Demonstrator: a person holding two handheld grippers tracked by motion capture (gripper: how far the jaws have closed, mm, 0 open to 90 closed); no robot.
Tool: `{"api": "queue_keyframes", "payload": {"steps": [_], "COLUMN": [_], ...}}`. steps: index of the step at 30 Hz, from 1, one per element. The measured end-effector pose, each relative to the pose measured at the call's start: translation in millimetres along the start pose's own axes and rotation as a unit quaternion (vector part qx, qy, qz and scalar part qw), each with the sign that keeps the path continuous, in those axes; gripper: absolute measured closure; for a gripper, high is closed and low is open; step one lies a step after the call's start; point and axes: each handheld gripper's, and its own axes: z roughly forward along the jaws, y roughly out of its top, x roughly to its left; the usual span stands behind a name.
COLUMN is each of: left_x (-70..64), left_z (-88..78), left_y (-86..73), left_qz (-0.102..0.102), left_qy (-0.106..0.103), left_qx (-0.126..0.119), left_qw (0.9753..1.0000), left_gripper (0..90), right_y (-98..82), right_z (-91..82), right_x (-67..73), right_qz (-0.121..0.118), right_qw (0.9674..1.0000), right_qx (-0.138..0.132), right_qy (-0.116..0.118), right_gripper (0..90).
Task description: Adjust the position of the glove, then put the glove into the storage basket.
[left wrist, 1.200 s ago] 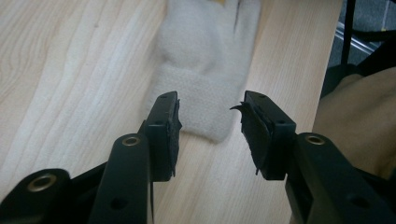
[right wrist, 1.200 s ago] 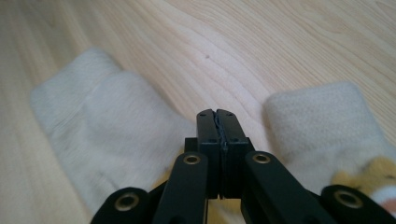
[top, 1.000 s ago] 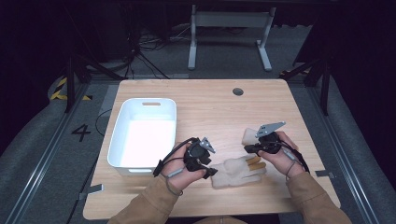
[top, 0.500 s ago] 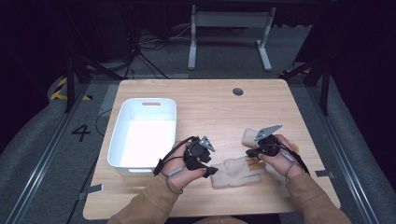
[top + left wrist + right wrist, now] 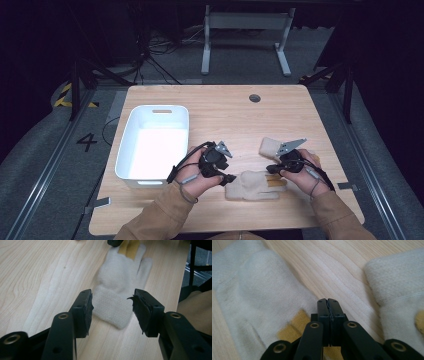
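A cream knit glove (image 5: 250,186) with yellow fingertips lies flat near the table's front edge, cuff toward my left hand. My left gripper (image 5: 229,179) is open; its jaws have just been opening and now stand either side of the cuff (image 5: 112,312) without pressing on it. My right gripper (image 5: 270,170) is shut, its jaws lying over that glove's yellow fingertips (image 5: 289,330); I cannot tell whether any fabric is pinched. A second cream glove (image 5: 270,146) lies just beyond the right hand, and is seen as (image 5: 397,282) in the right gripper view.
A white plastic tub (image 5: 130,150) stands on the left half of the wooden table (image 5: 225,115). A dark round grommet (image 5: 254,98) sits near the far edge. The table's front edge runs close behind both hands.
My left gripper's jaws have spread a little wider around the cuff. The right hand has edged slightly toward the near glove. The gloves and the tub lie as before.
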Motion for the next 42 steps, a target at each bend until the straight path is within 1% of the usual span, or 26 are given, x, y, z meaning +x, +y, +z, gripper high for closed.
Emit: {"api": "queue_keyframes", "payload": {"steps": [4,5,7,8,9,10,11,12,13,14,15,17,20,22,24,25,26,28,31,36,39,40,42], "left_x": [0.7,0.8,1.6,2.3,2.3,3.0,3.0,3.3,3.3,3.2,3.2,3.3,3.8,4.1,4.3,4.3,4.3,4.4,4.7,5.0,5.1,4.9,4.9], "left_z": [-0.7,-1.0,-2.6,-4.0,-4.0,-4.6,-4.9,-5.2,-5.2,-5.8,-5.8,-6.3,-6.1,-5.9,-6.6,-6.6,-7.7,-8.7,-11.0,-11.2,-12.1,-12.7,-12.9], "left_y": [0.2,0.0,-0.2,0.0,0.0,0.1,0.2,0.3,0.3,0.2,0.2,0.2,0.7,0.3,-0.6,-0.6,-2.0,-3.0,-5.8,-8.9,-10.8,-12.1,-13.4], "left_qz": [0.002,0.0,-0.002,-0.003,-0.003,-0.002,-0.005,-0.006,-0.006,-0.007,-0.007,-0.007,-0.006,-0.01,-0.011,-0.011,-0.012,-0.012,-0.017,-0.021,-0.023,-0.025,-0.026], "left_qy": [0.001,0.001,0.002,0.004,0.004,0.004,0.003,0.004,0.004,0.005,0.005,0.005,0.003,0.005,0.005,0.005,0.007,0.007,0.012,0.014,0.016,0.017,0.017], "left_qx": [-0.001,-0.002,-0.005,-0.006,-0.006,-0.007,-0.009,-0.012,-0.012,-0.012,-0.012,-0.013,-0.013,-0.014,-0.015,-0.015,-0.016,-0.014,-0.016,-0.012,-0.013,-0.014,-0.013], "left_qw": [1.0,1.0,1.0,1.0,1.0,1.0,0.9999,0.9999,0.9999,0.9999,0.9999,0.9999,0.9999,0.9998,0.9998,0.9998,0.9998,0.9998,0.9996,0.9996,0.9995,0.9994,0.9994], "left_gripper": [49.9,49.8,49.4,49.0,49.0,49.0,48.9,48.8,48.8,48.6,48.6,48.6,48.5,48.6,48.5,48.5,48.5,48.5,48.5,48.3,48.3,48.3,48.3], "right_y": [-0.4,-0.3,-0.5,-1.5,-1.5,-2.1,-3.3,-5.8,-5.8,-8.8,-8.8,-12.0,-16.0,-18.8,-23.7,-23.7,-26.3,-27.1,-28.9,-30.2,-30.2,-29.7,-29.5], "right_z": [-5.5,-7.9,-16.0,-24.8,-24.8,-27.9,-32.6,-39.2,-39.2,-44.5,-44.5,-48.9,-52.1,-53.3,-53.9,-53.9,-53.3,-52.6,-47.9,-40.4,-36.4,-33.2,-32.0], "right_x": [-0.9,-1.3,-4.5,-8.0,-8.0,-9.4,-11.7,-15.1,-15.1,-18.7,-18.7,-22.8,-28.6,-31.5,-38.1,-38.1,-42.3,-44.0,-50.6,-56.9,-59.6,-61.4,-62.0], "right_qz": [0.0,0.004,0.012,0.023,0.023,0.026,0.033,0.039,0.039,0.048,0.048,0.061,0.069,0.079,0.09,0.09,0.095,0.095,0.098,0.098,0.098,0.092,0.093], "right_qw": [0.9999,0.9998,0.9992,0.9979,0.9979,0.9973,0.9963,0.9944,0.9944,0.9924,0.9924,0.9899,0.9876,0.9861,0.9841,0.9841,0.9821,0.9816,0.9807,0.9813,0.9811,0.9816,0.9817], "right_qx": [-0.012,-0.018,-0.037,-0.059,-0.059,-0.066,-0.076,-0.091,-0.091,-0.102,-0.102,-0.113,-0.119,-0.12,-0.119,-0.119,-0.12,-0.12,-0.113,-0.104,-0.104,-0.102,-0.1], "right_qy": [-0.003,-0.003,-0.007,-0.017,-0.017,-0.021,-0.026,-0.037,-0.037,-0.048,-0.048,-0.061,-0.075,-0.085,-0.097,-0.097,-0.11,-0.114,-0.126,-0.129,-0.131,-0.132,-0.133], "right_gripper": [89.7,89.6,89.2,86.5,86.5,85.9,85.7,85.6,85.6,85.6,85.6,84.5,82.8,82.4,79.3,79.3,76.9,76.6,72.6,66.5,62.0,59.1,57.4]}}
